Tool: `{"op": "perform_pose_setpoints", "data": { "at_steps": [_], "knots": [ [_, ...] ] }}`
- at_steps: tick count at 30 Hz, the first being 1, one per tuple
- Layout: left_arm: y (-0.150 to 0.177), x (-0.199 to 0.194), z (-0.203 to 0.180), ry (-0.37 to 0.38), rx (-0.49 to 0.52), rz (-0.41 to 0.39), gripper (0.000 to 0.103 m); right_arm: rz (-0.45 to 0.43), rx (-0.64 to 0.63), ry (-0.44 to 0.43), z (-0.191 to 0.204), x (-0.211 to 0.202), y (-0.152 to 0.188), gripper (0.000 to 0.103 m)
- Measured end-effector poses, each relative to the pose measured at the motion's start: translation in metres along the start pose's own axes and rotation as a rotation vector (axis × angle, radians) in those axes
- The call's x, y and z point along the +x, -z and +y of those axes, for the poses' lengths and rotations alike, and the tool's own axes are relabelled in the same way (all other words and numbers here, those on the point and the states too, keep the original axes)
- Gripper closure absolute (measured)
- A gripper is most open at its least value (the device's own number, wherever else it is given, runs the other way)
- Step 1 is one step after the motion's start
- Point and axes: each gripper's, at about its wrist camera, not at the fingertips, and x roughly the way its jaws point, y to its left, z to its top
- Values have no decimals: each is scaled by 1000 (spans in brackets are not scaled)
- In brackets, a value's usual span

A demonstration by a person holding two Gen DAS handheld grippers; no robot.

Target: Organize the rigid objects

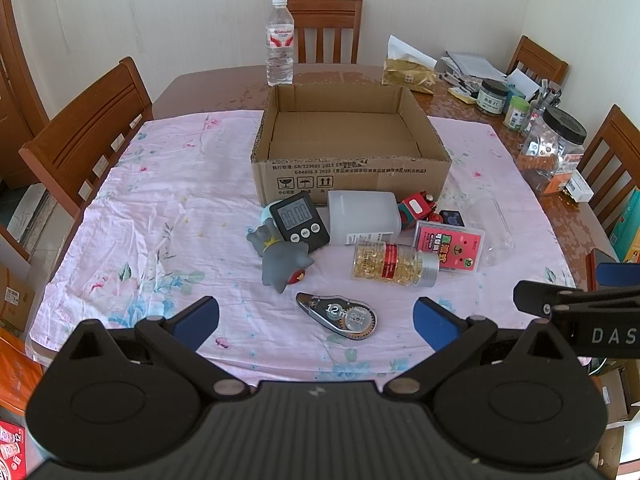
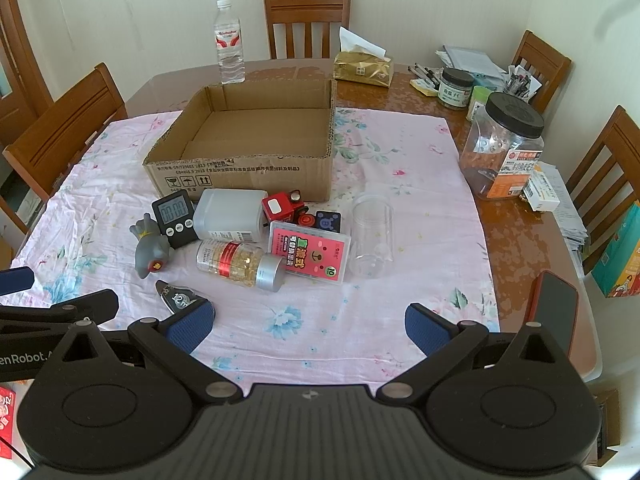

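Note:
An open cardboard box (image 1: 352,176) (image 2: 248,176) stands empty on the pink cloth. In front of it lie a black timer (image 1: 298,218) (image 2: 175,218), a grey toy figure (image 1: 280,258) (image 2: 148,250), a white plastic container (image 1: 362,216) (image 2: 230,214), a red toy truck (image 1: 416,208) (image 2: 282,206), a pill bottle (image 1: 394,264) (image 2: 240,262), a pink card case (image 1: 450,246) (image 2: 308,250), a clear cup (image 1: 490,228) (image 2: 370,236) and a correction tape (image 1: 340,316) (image 2: 176,298). My left gripper (image 1: 316,320) is open just before the tape. My right gripper (image 2: 308,326) is open over bare cloth.
A water bottle (image 1: 280,40) (image 2: 229,40), a tissue pack (image 1: 408,70) (image 2: 362,66), jars (image 2: 502,148) and stationery sit on the wooden table behind and right. A phone (image 2: 554,312) lies at the right edge. Chairs (image 1: 88,128) surround the table.

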Motion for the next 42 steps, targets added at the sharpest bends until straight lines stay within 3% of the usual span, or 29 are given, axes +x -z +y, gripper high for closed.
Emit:
{"op": "perform_pose_setpoints", "data": {
  "at_steps": [42],
  "knots": [
    [-6, 5, 2, 26, -9, -23, 1, -31, -19, -4, -2, 0, -5, 0]
  ]
}}
